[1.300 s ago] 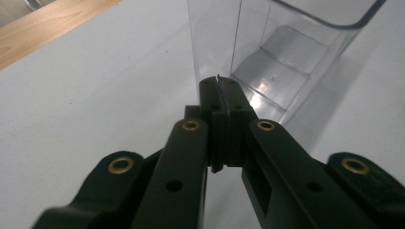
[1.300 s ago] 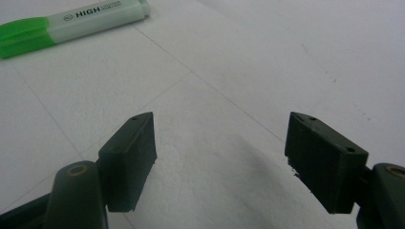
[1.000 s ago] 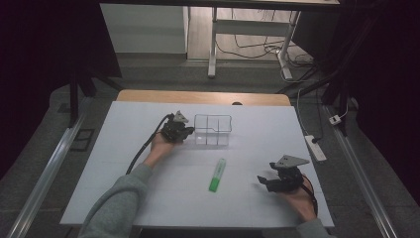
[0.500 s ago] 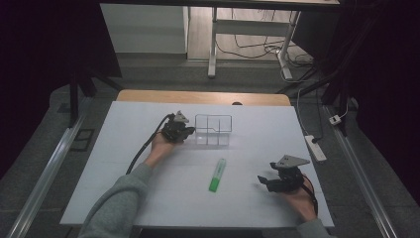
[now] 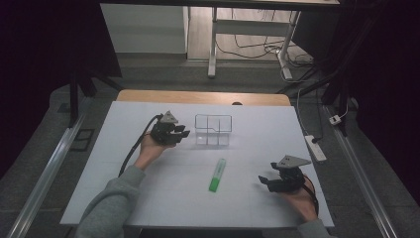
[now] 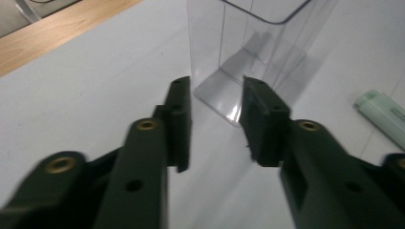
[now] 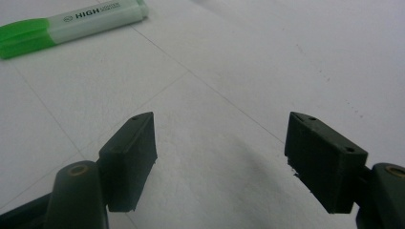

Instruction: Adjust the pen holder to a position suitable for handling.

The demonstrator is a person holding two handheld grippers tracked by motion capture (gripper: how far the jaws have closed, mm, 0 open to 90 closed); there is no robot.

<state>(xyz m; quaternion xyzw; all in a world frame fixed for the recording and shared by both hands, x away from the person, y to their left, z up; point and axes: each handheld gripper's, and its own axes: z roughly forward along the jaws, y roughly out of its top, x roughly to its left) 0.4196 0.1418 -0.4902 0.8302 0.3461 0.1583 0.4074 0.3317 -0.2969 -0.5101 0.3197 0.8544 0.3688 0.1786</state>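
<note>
A clear plastic organizer (image 5: 213,130) with several compartments stands upright on the white table top (image 5: 124,198), toward the back middle. My left gripper (image 5: 184,133) is just to its left, open, and holds nothing. In the left gripper view the organizer's near corner (image 6: 229,62) rises just beyond the gripper (image 6: 215,95). A green highlighter (image 5: 217,175) lies in the middle of the table. My right gripper (image 5: 262,179) rests near the front right, wide open and pointing left toward the highlighter (image 7: 71,26). Only bare table lies between its fingertips (image 7: 222,129).
The white top covers a wooden table whose far edge (image 5: 198,96) shows behind the organizer. A power strip (image 5: 315,147) lies off the table's right edge. The highlighter's pale end (image 6: 387,117) lies to the right of the organizer. Metal rails run along both sides.
My left gripper has drawn back a little to the left, away from the organizer. The organizer, the highlighter and my right gripper have stayed where they were.
</note>
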